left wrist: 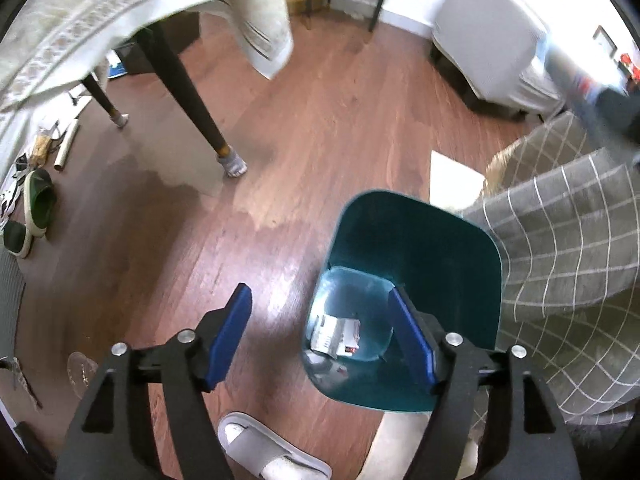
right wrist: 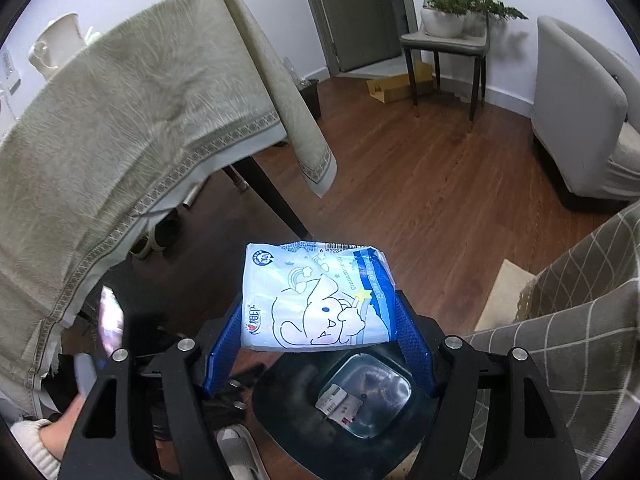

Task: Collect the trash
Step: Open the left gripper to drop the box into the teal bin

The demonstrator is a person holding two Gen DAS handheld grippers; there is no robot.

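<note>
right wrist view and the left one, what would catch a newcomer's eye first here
The pale blue cartoon-printed tissue pack stands out first, clamped between the right gripper's blue fingers directly above the bin. Next is the teal trash bin on the wooden floor, with paper wrappers already lying in its bottom. The left gripper hangs open and empty over the bin's rim.

On the pale blue tissue pack (right wrist: 316, 296) in my right tongs I read a barcode starting "6 92286" and a "100" seal. The printed scraps (right wrist: 340, 404) in the bin (right wrist: 280, 412) are too small to read.
</note>
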